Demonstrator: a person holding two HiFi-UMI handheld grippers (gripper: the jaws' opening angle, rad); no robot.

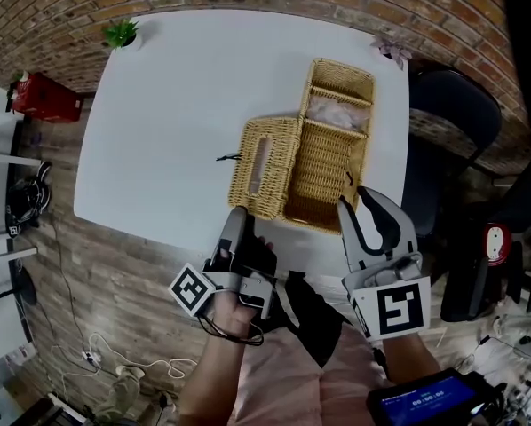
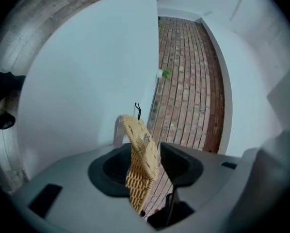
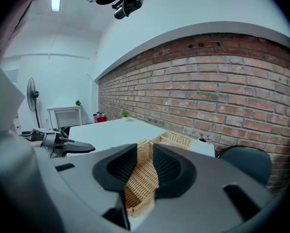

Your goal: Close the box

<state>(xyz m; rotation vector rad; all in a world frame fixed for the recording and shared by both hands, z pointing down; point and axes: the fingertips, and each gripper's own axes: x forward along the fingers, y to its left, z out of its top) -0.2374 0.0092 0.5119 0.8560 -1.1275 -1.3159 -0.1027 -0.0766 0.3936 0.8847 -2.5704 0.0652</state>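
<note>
Left gripper (image 1: 238,216): near edge of table, jaws clamped on the near rim of the wicker lid (image 1: 264,167). 
Right gripper (image 1: 358,201): jaws closed on the near wall of the wicker box (image 1: 323,162). 
Box: open, on the right half of the white table (image 1: 177,105); lid swung out to its left, slot visible. 
Potted plant (image 1: 121,34): far left corner.
</note>
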